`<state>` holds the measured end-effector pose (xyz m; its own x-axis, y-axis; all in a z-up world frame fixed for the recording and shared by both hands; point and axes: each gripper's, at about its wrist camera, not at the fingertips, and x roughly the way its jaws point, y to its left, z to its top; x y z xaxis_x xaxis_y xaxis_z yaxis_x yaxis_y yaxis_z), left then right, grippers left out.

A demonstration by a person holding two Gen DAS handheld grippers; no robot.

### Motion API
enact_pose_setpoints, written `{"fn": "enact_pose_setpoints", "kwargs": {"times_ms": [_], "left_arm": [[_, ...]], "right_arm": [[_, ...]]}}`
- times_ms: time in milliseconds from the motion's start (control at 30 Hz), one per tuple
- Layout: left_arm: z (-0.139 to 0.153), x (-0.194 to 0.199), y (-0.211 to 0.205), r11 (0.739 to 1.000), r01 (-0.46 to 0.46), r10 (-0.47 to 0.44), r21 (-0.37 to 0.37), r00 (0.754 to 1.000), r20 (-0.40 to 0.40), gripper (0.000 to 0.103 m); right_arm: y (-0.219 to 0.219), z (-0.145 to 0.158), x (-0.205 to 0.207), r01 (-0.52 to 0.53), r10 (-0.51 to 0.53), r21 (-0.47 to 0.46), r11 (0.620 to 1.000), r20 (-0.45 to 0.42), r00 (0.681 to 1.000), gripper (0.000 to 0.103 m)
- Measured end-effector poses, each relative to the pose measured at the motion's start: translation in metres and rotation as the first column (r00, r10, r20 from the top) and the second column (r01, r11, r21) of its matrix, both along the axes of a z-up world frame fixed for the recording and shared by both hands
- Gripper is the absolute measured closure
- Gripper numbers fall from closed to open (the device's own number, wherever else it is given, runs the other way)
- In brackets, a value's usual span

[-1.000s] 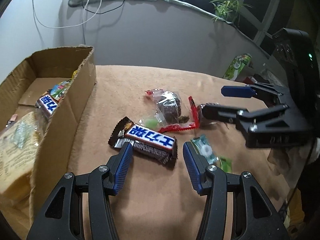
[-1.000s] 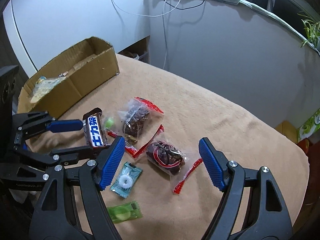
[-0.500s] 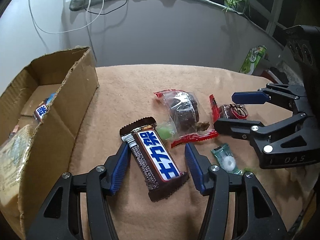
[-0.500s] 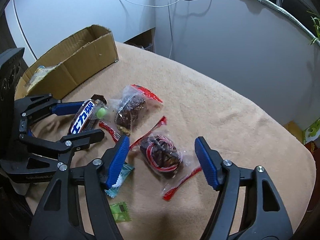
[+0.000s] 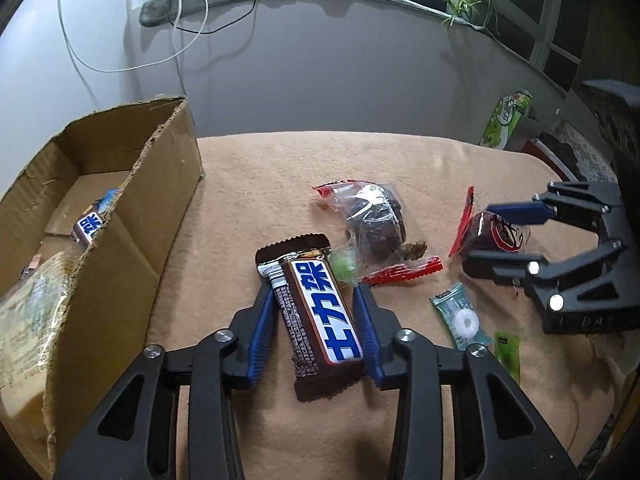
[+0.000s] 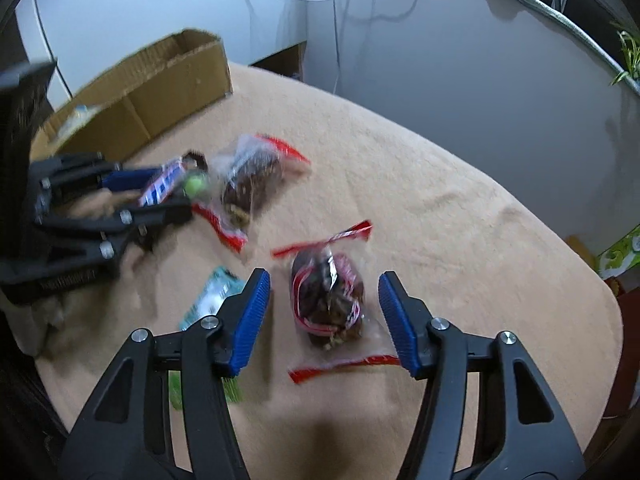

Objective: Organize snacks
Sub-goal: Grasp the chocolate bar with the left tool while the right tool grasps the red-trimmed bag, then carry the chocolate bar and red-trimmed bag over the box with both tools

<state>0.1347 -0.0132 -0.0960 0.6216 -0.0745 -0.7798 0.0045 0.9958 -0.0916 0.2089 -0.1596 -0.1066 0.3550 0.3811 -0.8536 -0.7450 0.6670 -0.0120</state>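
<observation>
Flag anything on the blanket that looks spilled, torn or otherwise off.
A brown crumb-like lump lies on the tan blanket right at the lower edge of the clear snack bag with red ends. It looks as if it may have spilled from that bag, though no tear shows. Nothing else stands out.

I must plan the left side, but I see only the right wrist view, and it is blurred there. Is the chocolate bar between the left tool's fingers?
Observer: Yes. In the left wrist view the chocolate bar lies between the pads of the left tool, which are close on both sides. I cannot confirm a firm grip.
Operator: What is inside the box?
Observer: A second bar of the same kind lies in the box, beside its near wall.
</observation>
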Motion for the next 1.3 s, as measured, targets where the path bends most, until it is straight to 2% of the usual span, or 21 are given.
{"fn": "enact_pose_setpoints", "kwargs": {"times_ms": [67,133,267,700,1067,1300], "left_arm": [[0.000,0.000,0.002,1.000,-0.006,0.006,-0.007,1.000,0.002,0.071],[0.000,-0.001,0.003,1.000,-0.011,0.011,-0.013,1.000,0.003,0.074],[0.001,-0.005,0.003,1.000,-0.001,0.001,-0.015,1.000,0.005,0.076],[0.010,-0.029,0.010,0.998,0.023,-0.021,-0.060,0.999,0.040,0.076],[0.051,-0.052,0.017,0.992,0.057,-0.039,-0.117,0.988,0.152,0.076],[0.073,-0.069,0.043,0.990,0.034,-0.003,-0.138,0.976,0.218,0.076]], "right_arm": [[-0.002,-0.006,-0.003,0.010,-0.010,-0.027,1.000,0.002,1.000,0.051],[-0.005,-0.004,-0.003,0.033,-0.033,0.003,0.999,-0.005,0.999,0.056],[-0.008,-0.004,-0.007,0.054,-0.054,0.004,0.999,0.004,0.999,0.060],[-0.019,0.007,-0.021,0.111,-0.111,0.032,0.993,0.005,0.994,0.065],[-0.015,0.036,-0.033,0.128,-0.131,0.080,0.989,0.032,0.991,0.066],[0.007,0.064,-0.044,0.113,-0.120,0.153,0.982,0.042,0.992,0.066]]}}
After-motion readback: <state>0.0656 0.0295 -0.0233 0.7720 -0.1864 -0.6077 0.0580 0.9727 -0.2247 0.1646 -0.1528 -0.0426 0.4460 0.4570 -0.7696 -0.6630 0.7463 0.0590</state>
